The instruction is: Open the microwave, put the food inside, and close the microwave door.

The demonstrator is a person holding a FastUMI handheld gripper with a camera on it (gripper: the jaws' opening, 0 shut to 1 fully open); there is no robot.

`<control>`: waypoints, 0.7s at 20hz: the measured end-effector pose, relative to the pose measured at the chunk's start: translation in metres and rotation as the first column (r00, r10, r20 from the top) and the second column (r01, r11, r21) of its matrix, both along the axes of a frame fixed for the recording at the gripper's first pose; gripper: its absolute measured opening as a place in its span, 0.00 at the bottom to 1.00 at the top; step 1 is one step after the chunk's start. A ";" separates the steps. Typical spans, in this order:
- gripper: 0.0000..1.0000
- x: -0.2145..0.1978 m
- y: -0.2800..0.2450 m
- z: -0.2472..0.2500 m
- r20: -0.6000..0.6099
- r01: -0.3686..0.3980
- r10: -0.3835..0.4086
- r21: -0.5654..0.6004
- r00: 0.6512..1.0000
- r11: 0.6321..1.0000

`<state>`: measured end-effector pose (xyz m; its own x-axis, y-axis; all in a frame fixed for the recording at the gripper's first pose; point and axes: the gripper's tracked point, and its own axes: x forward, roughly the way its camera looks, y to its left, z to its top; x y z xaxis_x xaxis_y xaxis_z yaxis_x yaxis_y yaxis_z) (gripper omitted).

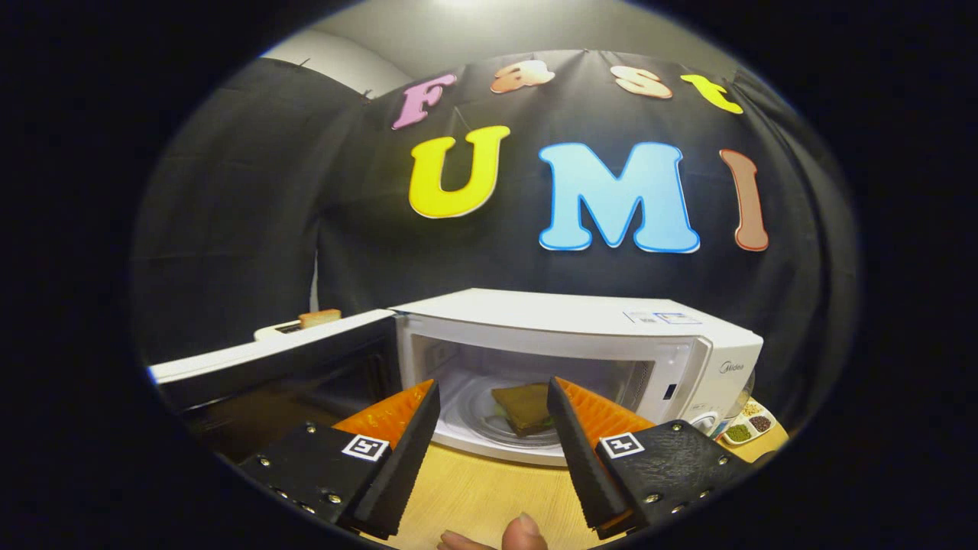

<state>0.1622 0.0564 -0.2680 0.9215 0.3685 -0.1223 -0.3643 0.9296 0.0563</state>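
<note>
Gripper view: the microwave (pixel 649 344) stands on the wooden counter (pixel 481 496) with its door (pixel 267 367) swung wide to the left, its dark window facing the gripper. Inside the lit cavity a glass turntable (pixel 474 412) carries the food (pixel 523 406), a flat brown slice that looks like a sandwich with a bit of green at its lower edge. The food lies beyond the fingertips, seen through the gap between them, and nothing touches it.

The gripper (pixel 493 393) has its jaws released, spread well apart with nothing between them, their tips just ahead of the microwave's front sill.

Behind the open door, near the booth's cloth wall, a white toaster (pixel 286 328) shows with a slice of bread (pixel 319 318) standing up out of it. To the right of the microwave, by its control side, a small white divided tray (pixel 750 424) rests on the counter with different seeds or grains in its compartments, green in one, dark in another, pale in a third. A person's fingertips (pixel 523 532) show low between the two fingers, over the counter.
</note>
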 end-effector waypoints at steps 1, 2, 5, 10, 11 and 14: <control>0.86 -0.019 0.005 0.016 0.028 -0.032 0.032 0.014 0.999 0.999; 0.85 -0.037 0.010 0.031 0.055 -0.060 0.058 0.033 0.997 0.998; 0.85 -0.095 0.037 0.066 0.107 -0.186 0.177 0.088 0.978 0.978; 0.85 -0.169 0.081 0.082 0.165 -0.333 0.321 0.044 0.932 0.942; 0.85 -0.179 0.090 0.082 0.165 -0.359 0.347 0.048 0.923 0.932; 0.85 -0.204 0.115 0.072 0.123 -0.426 0.414 0.091 0.902 0.900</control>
